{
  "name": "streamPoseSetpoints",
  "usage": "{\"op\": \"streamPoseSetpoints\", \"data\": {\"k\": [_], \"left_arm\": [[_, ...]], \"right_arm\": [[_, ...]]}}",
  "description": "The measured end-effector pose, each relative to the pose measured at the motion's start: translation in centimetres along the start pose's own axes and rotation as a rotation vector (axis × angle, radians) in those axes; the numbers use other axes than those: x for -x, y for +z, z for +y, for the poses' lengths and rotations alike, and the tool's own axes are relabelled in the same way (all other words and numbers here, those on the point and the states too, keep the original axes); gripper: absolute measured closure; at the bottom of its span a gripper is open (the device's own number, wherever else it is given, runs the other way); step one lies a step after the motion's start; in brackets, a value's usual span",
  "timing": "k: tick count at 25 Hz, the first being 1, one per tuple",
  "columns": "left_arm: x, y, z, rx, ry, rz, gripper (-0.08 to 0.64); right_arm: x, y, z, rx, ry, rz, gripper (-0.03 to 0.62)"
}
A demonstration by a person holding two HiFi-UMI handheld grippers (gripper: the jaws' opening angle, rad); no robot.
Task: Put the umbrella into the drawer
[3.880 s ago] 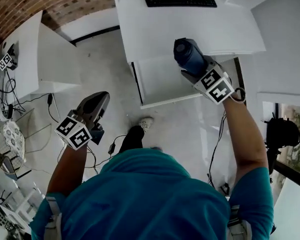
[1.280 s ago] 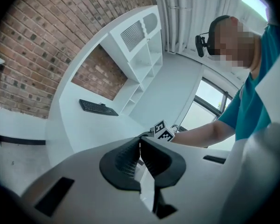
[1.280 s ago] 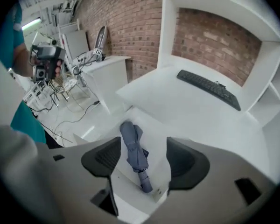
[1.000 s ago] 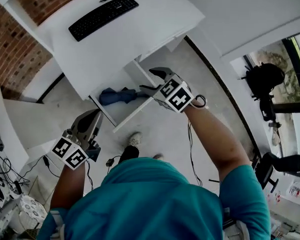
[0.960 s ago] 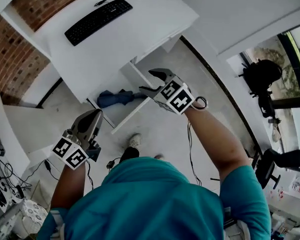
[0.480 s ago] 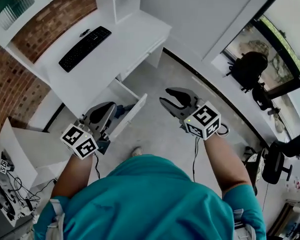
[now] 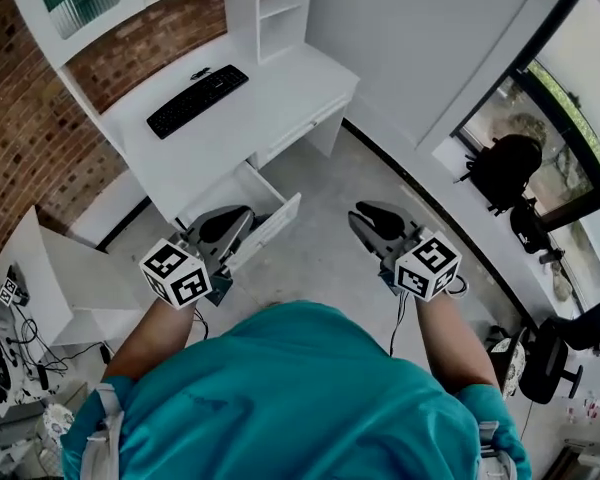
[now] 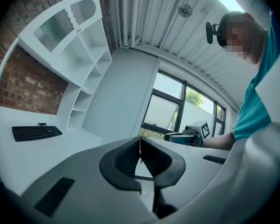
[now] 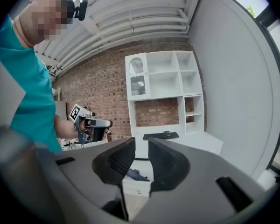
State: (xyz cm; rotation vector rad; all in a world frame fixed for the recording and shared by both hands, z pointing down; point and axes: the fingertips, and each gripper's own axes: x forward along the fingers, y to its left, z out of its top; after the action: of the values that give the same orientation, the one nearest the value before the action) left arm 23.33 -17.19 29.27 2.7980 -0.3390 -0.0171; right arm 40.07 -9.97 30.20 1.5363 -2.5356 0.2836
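Note:
The dark blue umbrella [image 9: 133, 174] lies inside the open white drawer [image 7: 276, 225] under the desk; only the right gripper view shows it. My left gripper [image 7: 223, 226] hovers in front of the drawer and covers its inside in the head view. Its jaws [image 8: 140, 146] are shut with nothing between them. My right gripper [image 7: 372, 216] hangs in the air to the right of the drawer, well clear of it. Its jaws [image 9: 141, 148] are closing, a narrow gap still shows, and nothing is between them. Each gripper sees the other [image 8: 191, 135] [image 9: 91, 125].
A black keyboard [image 7: 197, 86] lies on the white desk [image 7: 280, 93], with white shelves [image 9: 163, 85] and a brick wall behind. A dark backpack [image 7: 500, 163] sits by the window at the right. A low white table [image 7: 70, 268] with cables stands at the left.
The right gripper carried the umbrella at first, then stood open by the drawer with the umbrella inside. Both grippers have since risen and drawn back, and the right jaws have narrowed.

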Motion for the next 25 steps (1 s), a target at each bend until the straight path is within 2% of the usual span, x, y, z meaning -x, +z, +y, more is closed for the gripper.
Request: {"op": "streamPoseSetpoints", "data": {"k": [9, 16, 25], "left_arm": [[4.7, -1.1, 0.2, 0.014, 0.102, -0.026, 0.543], [6.9, -3.2, 1.1, 0.054, 0.15, -0.019, 0.543], [7.1, -2.9, 1.7, 0.052, 0.165, -0.032, 0.543]], "right_arm": [[0.1, -0.4, 0.5, -0.085, -0.001, -0.019, 0.566], [-2.0, -2.1, 2.0, -0.115, 0.037, 0.024, 0.569], [-3.2, -2.2, 2.4, -0.13, 0.066, 0.027, 0.569]]}}
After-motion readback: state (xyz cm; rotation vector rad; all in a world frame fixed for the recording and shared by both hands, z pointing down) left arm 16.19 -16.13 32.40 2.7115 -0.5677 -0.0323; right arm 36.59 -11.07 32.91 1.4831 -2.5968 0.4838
